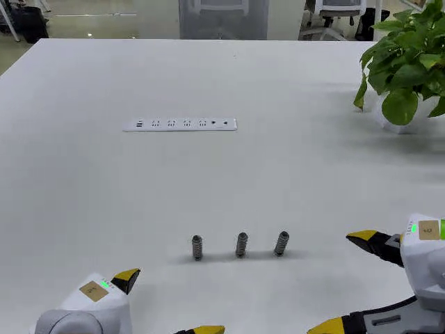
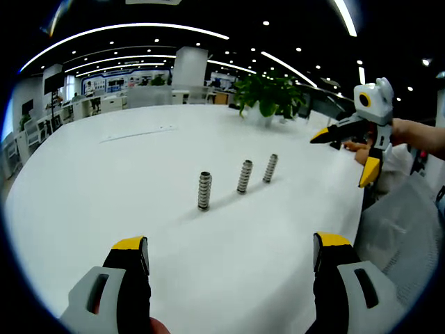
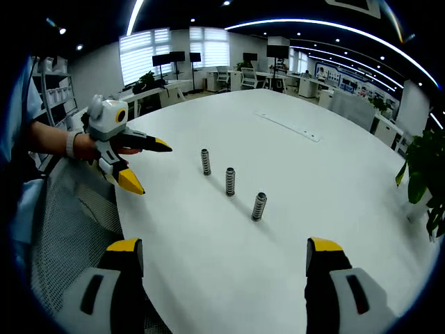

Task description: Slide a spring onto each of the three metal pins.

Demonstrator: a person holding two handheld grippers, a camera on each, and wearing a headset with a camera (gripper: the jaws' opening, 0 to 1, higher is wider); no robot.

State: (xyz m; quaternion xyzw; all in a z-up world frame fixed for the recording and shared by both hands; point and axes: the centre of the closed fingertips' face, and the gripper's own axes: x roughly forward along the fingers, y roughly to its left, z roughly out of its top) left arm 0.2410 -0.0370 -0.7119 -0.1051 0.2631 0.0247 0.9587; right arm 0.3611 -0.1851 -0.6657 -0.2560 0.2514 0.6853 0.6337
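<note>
**Gripping nothing: 3 springs (image 1: pixel 241 244) stand free on the counter (image 1: pixel 278 174)**

Nearest, the left hand-held gripper (image 1: pixel 167 304) is at the counter's near edge, jaws spread wide, empty. The right hand-held gripper (image 1: pixel 337 282) is off to the right, jaws likewise spread, empty. Beyond and between them, the 3 springs stand upright in 1 row, apart from each other and from both grippers. Farther back a power strip (image 1: pixel 181 124) lies flat. A potted plant (image 1: pixel 407 62) sits far right.
</note>
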